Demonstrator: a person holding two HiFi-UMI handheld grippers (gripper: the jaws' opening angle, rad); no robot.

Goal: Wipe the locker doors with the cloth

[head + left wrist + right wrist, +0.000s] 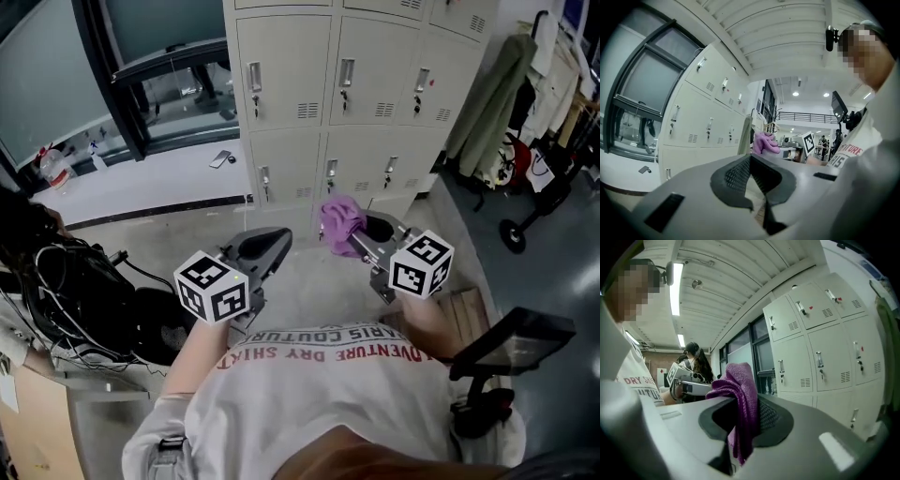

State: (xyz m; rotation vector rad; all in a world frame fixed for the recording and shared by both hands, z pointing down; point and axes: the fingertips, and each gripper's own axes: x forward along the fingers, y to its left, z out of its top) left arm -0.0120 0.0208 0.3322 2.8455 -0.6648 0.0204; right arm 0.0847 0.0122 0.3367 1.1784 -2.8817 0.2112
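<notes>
A block of cream locker doors (pixel 361 103) stands ahead of me, with small handles and keys; it also fills the left of the left gripper view (pixel 701 115) and the right of the right gripper view (pixel 825 348). A purple cloth (pixel 339 221) is pinched in my right gripper (pixel 361 236), bunched above its jaws (pixel 740 404) and hanging down between them. The same cloth (pixel 765 142) shows beyond my left gripper (pixel 752 180). That left gripper (pixel 262 248) is shut with nothing in it. Both grippers are held short of the lockers, not touching them.
A tangle of black cables and gear (pixel 70 291) lies at my left. Dark windows over a white ledge (pixel 141 178) run along the left wall. Coats on a rack (pixel 511 94) and a wheeled stand (pixel 525 216) are at the right. Another person (pixel 696 362) stands in the background.
</notes>
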